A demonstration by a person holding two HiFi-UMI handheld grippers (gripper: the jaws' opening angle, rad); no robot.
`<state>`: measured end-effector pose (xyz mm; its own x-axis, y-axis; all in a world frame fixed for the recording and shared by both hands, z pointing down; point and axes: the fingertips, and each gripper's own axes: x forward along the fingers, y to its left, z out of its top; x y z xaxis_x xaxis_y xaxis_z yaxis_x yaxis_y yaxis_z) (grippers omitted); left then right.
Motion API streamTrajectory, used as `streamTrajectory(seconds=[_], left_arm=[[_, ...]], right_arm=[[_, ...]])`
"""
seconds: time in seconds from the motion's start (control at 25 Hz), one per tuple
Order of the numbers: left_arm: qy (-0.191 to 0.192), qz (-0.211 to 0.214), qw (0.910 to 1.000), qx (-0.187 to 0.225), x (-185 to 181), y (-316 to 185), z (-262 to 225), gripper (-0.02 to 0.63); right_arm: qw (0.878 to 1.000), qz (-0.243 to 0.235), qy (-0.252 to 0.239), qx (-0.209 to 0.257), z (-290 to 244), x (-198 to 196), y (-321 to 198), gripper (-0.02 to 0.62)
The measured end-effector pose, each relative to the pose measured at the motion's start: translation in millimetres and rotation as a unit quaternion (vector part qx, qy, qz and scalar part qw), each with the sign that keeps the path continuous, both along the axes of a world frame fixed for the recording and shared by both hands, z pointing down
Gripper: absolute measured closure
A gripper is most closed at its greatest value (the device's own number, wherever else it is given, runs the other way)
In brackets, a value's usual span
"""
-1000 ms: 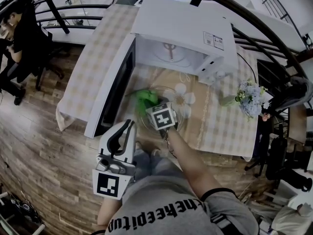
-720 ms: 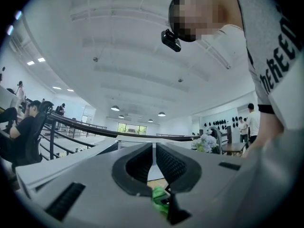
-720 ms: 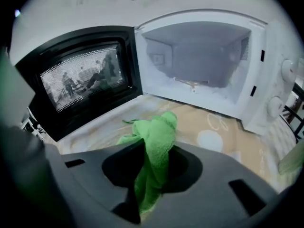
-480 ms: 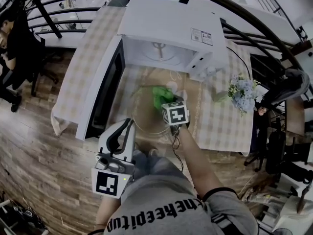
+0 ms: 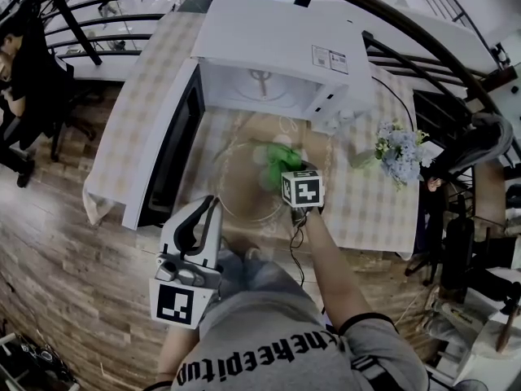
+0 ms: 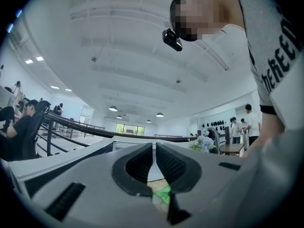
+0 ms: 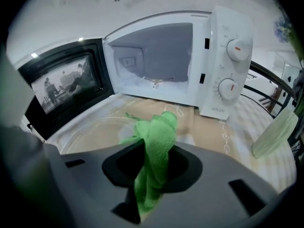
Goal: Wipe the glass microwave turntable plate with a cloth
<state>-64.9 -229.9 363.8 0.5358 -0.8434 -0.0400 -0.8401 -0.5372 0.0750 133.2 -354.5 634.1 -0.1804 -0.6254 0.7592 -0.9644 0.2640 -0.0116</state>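
Observation:
The clear glass turntable plate (image 5: pixel 226 179) lies flat on the checked tablecloth in front of the open microwave; in the right gripper view its rim (image 7: pixel 83 133) shows faintly. My right gripper (image 5: pixel 290 171) is over the plate's right part, shut on a green cloth (image 5: pixel 275 154). The bunched cloth (image 7: pixel 157 133) sticks out ahead of the right gripper (image 7: pixel 154 159) and hangs down onto the glass. My left gripper (image 5: pixel 208 210) is held back near my body, off the table, jaws together and empty. That left gripper (image 6: pixel 154 161) points up and over the table.
A white microwave (image 5: pixel 281 51) stands at the back of the table, its door (image 5: pixel 169 149) swung open to the left, its cavity (image 7: pixel 156 56) empty. A vase of pale flowers (image 5: pixel 396 148) stands at the right. A curved black railing and a seated person (image 5: pixel 16 63) are beyond the table.
My right gripper has swept the green cloth across the plate from its left-middle to its right side. The left gripper has stayed where it was.

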Motion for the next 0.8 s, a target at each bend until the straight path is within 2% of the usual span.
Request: streamTrajectory(seconds=[0.16, 0.32, 0.48, 0.64, 0.8], left_arm=[[-0.002, -0.005, 1.0, -0.002, -3, 4, 3, 0.581], [0.003, -0.014, 0.9999, -0.003, -7, 8, 3, 0.581], [0.001, -0.028, 0.9996, -0.002, -15, 12, 2, 0.581], [0.001, -0.04, 0.9992, -0.004, -22, 17, 2, 0.581], [0.0, -0.046, 0.9989, -0.004, -25, 20, 2, 0.581]], right_arm=[[0.998, -0.017, -0.05, 0.014, -18, -32, 9, 0.495], [0.992, -0.08, -0.092, 0.026, -31, -94, 27, 0.494], [0.982, -0.141, -0.122, 0.016, -33, -156, 51, 0.494], [0.977, -0.184, -0.106, -0.011, -13, -194, 72, 0.494], [0.975, -0.21, -0.072, -0.002, 0, -199, 76, 0.495]])
